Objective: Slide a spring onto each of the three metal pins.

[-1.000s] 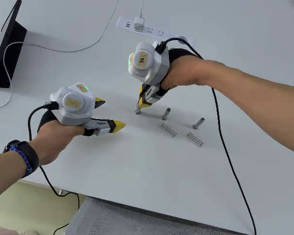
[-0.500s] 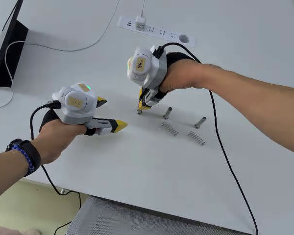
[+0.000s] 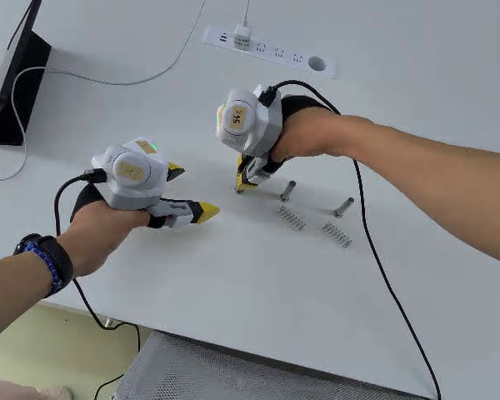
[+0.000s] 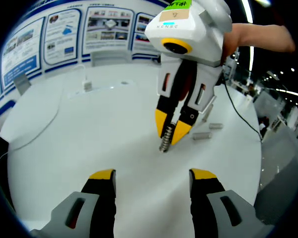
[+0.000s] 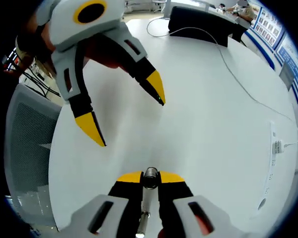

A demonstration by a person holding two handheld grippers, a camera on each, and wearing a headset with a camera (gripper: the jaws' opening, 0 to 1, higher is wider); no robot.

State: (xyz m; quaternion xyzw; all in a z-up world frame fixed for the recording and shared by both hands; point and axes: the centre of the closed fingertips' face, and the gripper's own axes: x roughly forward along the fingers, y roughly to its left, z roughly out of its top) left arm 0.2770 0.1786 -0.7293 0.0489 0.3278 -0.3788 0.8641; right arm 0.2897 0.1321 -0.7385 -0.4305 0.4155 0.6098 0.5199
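My right gripper [image 3: 243, 185] points down at the table, shut on a spring [image 5: 150, 174], whose coils show between the yellow tips. In the left gripper view the spring [image 4: 165, 141] reaches from those tips to the table, where the leftmost pin stands. The middle pin [image 3: 287, 192] and the right pin [image 3: 343, 207] stand bare. Two loose springs [image 3: 290, 218] [image 3: 335, 234] lie just in front of them. My left gripper [image 3: 192, 192] hovers open a short way to the left, holding nothing, its own tips [image 4: 153, 174] aimed at the right gripper.
A white power strip [image 3: 267, 50] with a plug and cable lies at the back of the white table [image 3: 258, 283]. A dark monitor base [image 3: 8, 92] stands at the far left. The right gripper's black cable [image 3: 383, 267] trails toward the front edge.
My right gripper has come down slightly over the leftmost pin, whose top is now covered by the tips. The left gripper has held its place. The head camera has shifted a little.
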